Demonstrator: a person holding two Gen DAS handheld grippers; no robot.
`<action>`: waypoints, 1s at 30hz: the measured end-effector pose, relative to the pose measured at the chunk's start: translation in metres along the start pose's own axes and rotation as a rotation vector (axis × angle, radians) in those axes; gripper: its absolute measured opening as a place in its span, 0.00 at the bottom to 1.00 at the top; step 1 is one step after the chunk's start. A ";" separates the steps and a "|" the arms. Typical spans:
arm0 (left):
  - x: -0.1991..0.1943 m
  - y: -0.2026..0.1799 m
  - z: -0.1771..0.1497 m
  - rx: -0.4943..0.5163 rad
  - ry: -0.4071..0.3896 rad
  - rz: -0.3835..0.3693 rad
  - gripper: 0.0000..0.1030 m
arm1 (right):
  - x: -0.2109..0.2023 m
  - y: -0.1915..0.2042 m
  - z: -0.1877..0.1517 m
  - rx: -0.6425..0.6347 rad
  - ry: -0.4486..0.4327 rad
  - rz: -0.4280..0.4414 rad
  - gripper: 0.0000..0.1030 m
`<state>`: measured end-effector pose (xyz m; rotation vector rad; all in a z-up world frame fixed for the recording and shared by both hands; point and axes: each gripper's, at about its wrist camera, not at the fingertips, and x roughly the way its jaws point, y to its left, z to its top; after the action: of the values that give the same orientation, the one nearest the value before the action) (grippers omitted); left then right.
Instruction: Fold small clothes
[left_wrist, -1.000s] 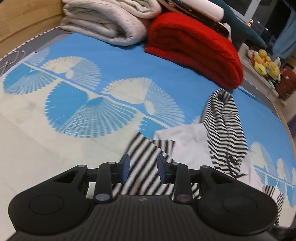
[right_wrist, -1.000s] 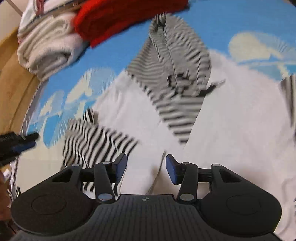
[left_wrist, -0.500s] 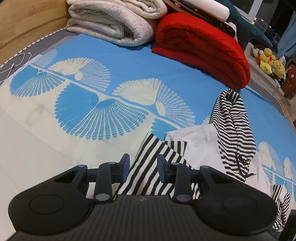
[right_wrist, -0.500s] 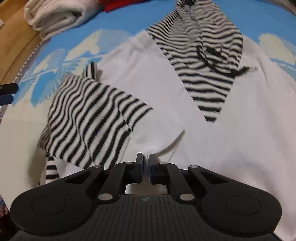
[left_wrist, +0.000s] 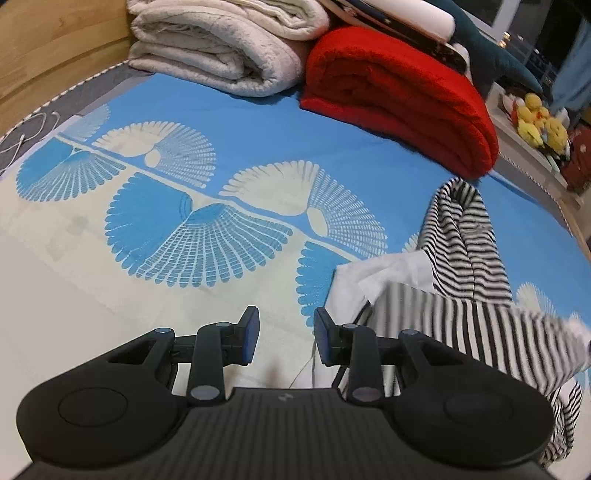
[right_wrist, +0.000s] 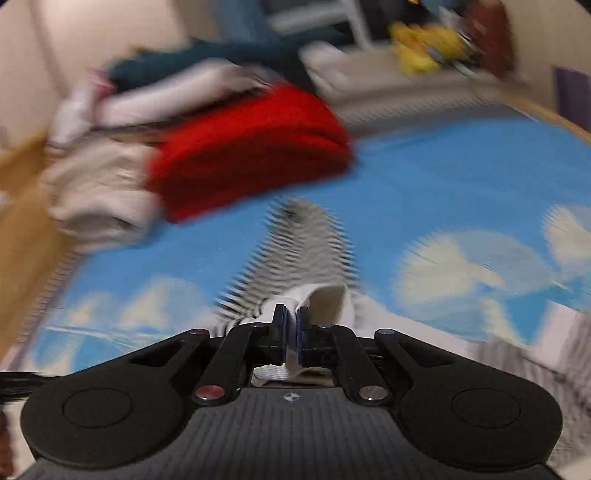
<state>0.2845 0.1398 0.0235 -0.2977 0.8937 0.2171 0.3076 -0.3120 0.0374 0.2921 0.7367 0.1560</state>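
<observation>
- My right gripper (right_wrist: 291, 328) is clamped nearly shut on a fold of white fabric, the side edge of the small hoodie (left_wrist: 436, 295); a second ago its jaws stood apart over the white body with nothing between them, and they closed on the cloth within that second
- With that edge pinched, I am lifting and carrying it: the right wrist view is smeared with motion and now looks across the bed towards the red blanket (right_wrist: 251, 147), where before it looked down on the flat garment
- In the left wrist view the striped sleeve (left_wrist: 480, 336) has left the spot in front of my left gripper (left_wrist: 286, 338), where it lay half a second ago; it now hangs raised and blurred to the right, with white cloth bunched beneath it
- My left gripper is partly open and holds nothing; between its blue pads I see only the cream part of the bedsheet (left_wrist: 258, 133), and it has not shifted
- The hoodie lies on the blue and cream sheet, its striped hood (left_wrist: 461, 229) pointing at the red blanket, near it but not touching as far as I can tell
- I judge this to be the first side fold under way: sleeve and side travelling over the body, with the lay-down not yet done
- The thin pinch could slip while I swing
</observation>
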 end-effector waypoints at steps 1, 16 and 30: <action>0.001 -0.002 -0.001 0.013 0.004 0.004 0.35 | 0.009 -0.016 0.000 0.018 0.045 -0.045 0.04; 0.025 -0.049 -0.026 0.178 0.127 -0.083 0.35 | 0.041 -0.073 -0.028 0.096 0.294 -0.348 0.12; 0.075 -0.099 -0.094 0.460 0.366 -0.080 0.35 | 0.080 -0.086 -0.078 0.147 0.490 -0.187 0.28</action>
<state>0.2916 0.0197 -0.0753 0.0600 1.2594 -0.1244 0.3163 -0.3584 -0.0955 0.3270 1.2594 -0.0075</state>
